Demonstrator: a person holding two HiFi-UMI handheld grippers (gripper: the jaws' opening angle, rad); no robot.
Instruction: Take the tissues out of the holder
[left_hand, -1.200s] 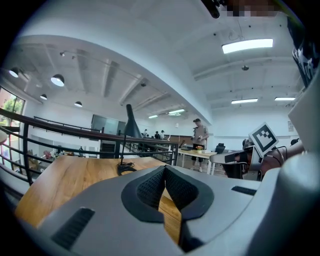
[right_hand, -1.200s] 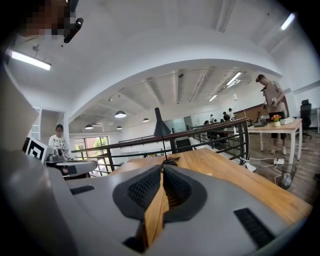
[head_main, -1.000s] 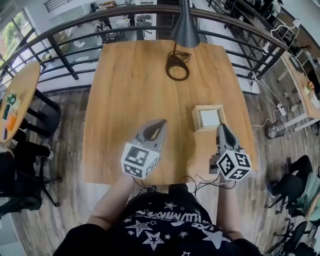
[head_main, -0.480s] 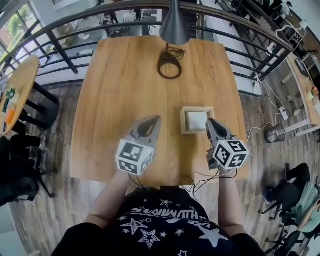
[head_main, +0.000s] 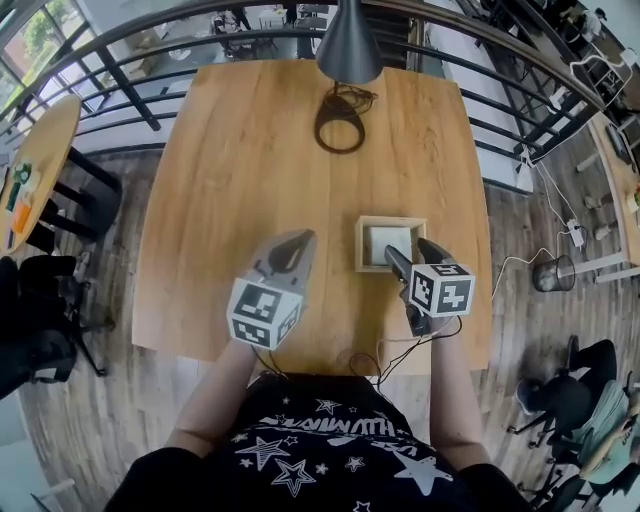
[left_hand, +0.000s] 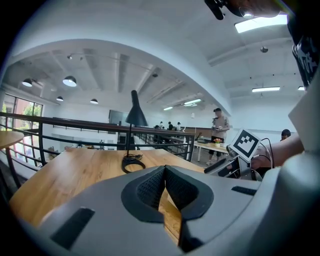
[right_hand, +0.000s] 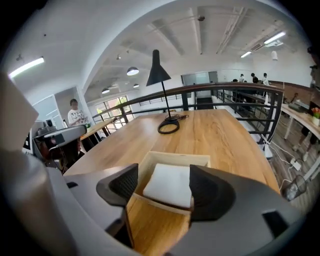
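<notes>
A square wooden holder (head_main: 364, 243) sits on the table right of centre, with a flat white stack of tissues (head_main: 390, 240) inside it. My right gripper (head_main: 412, 254) hovers at the holder's near right edge. Its jaws are opening and nothing is pressed between them. In the right gripper view the tissues (right_hand: 170, 186) and the holder's rim (right_hand: 175, 159) show through the gap of the right gripper (right_hand: 163, 176). My left gripper (head_main: 300, 240) is shut and empty over bare wood left of the holder. Its closed tips (left_hand: 164, 172) point down the table.
A black desk lamp (head_main: 348, 45) stands at the table's far end, its cord coiled in a ring (head_main: 340, 130) around the base. A metal railing (head_main: 140, 95) curves behind the wooden table (head_main: 250, 180). A wire bin (head_main: 553, 272) stands on the floor at the right.
The right gripper has moved forward and left to the holder's near edge, and its jaws have gone from shut to apart. The left gripper has stayed nearly in place.
</notes>
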